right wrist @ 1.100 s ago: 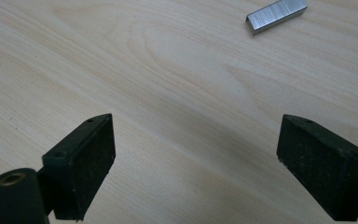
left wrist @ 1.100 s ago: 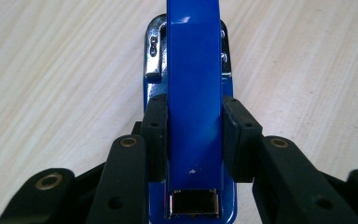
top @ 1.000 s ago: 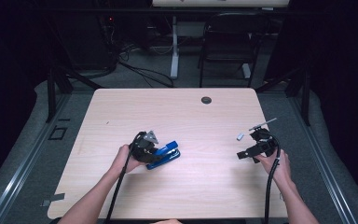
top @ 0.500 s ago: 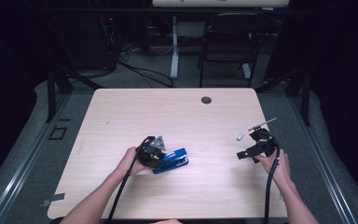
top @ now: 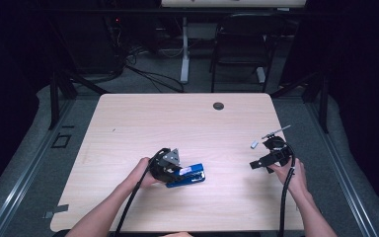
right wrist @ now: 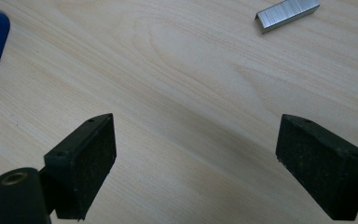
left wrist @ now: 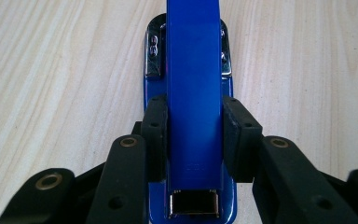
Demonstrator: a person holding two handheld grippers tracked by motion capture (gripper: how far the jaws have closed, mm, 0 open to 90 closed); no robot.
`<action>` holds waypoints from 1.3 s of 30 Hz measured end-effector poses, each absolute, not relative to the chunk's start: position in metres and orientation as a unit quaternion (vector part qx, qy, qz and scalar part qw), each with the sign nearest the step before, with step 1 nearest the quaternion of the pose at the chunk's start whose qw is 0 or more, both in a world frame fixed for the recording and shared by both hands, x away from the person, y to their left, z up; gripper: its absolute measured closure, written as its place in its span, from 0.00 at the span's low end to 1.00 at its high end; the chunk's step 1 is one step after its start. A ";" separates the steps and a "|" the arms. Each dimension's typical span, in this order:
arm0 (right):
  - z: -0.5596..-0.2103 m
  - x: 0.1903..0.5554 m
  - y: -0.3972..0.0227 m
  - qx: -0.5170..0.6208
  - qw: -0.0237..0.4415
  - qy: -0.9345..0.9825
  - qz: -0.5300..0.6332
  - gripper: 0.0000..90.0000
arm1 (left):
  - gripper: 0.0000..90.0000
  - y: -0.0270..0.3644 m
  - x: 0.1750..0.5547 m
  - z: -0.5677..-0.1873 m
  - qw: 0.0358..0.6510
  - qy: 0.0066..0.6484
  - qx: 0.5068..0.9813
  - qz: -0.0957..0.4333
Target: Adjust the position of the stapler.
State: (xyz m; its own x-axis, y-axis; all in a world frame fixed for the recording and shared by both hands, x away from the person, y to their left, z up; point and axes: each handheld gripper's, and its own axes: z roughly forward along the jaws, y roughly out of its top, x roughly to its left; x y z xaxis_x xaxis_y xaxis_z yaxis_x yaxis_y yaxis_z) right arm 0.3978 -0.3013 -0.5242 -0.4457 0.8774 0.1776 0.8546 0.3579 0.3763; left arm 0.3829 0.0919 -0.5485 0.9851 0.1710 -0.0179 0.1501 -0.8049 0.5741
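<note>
My left claw, clamped on the stapler, has slid it right across the desk; my right claw stays apart near the staples, ready for loading.

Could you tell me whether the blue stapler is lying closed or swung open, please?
Closed: in the left gripper view the stapler's blue top arm lies flat along its base, and the left tongs clamp its sides.

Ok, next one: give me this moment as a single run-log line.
left hand-held gripper: shut on blue stapler | right hand-held gripper: open, empty, over table | staple strip: loose beyond right jaws
</note>
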 end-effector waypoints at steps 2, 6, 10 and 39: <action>-0.524 0.398 -0.301 0.526 0.025 0.823 0.213 0.13 | 0.73 0.091 0.382 -0.549 0.303 0.080 0.949 0.018; -0.525 0.398 -0.300 0.525 0.024 0.823 0.214 0.13 | 0.73 0.090 0.381 -0.550 0.306 0.070 0.949 0.019; -0.525 0.398 -0.300 0.522 0.024 0.827 0.209 0.13 | 0.73 0.089 0.380 -0.550 0.307 0.058 0.950 0.015; -0.525 0.396 -0.292 0.513 0.022 0.829 0.221 0.13 | 0.47 0.089 0.387 -0.542 0.348 0.071 0.935 0.002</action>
